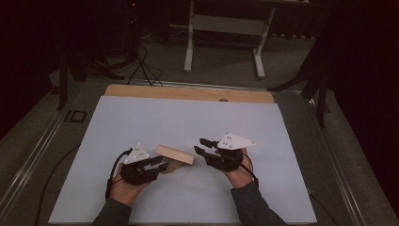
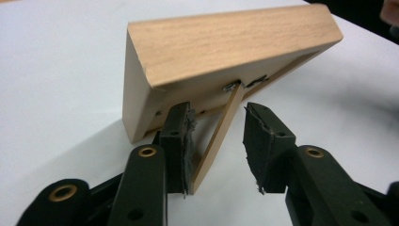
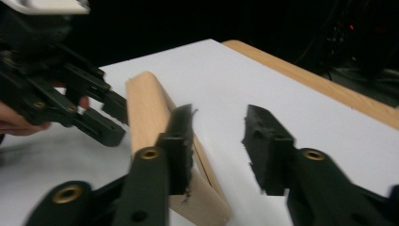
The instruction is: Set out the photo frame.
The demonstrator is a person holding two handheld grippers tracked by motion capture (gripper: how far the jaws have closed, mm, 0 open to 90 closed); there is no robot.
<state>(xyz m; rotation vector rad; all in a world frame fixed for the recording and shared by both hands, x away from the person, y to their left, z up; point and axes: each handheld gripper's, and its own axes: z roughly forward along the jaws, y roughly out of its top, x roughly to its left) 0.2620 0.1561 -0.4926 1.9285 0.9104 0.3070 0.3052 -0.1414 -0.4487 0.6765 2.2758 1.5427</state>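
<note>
Left gripper (image 1: 159,165): jaws spread, straddling a thin wooden strut (image 2: 217,136) that hinges off the back of a wooden block (image 1: 175,154). In the left gripper view the left pad (image 2: 181,141) sits against or just beside the strut; we cannot tell if it touches. The other pad stands clear, so nothing is pinched.

The block stands tilted near the middle of the white sheet (image 1: 141,117), propped on that strut, its far end raised. It lies between the two grippers, just right of the left one.

Right gripper (image 1: 201,145): jaws spread wide, holding nothing. In the high view it hovers just right of the block's far end, apart from it. In the right gripper view its left jaw overlaps the block; we cannot tell contact there. That view is blurred.

Outward: the sheet covers a wooden tabletop (image 1: 188,92), whose bare edge shows at the far side. Beyond it, on the grey floor, we note white table legs (image 1: 189,52) and black cables (image 1: 143,66). The surroundings are dark.
</note>
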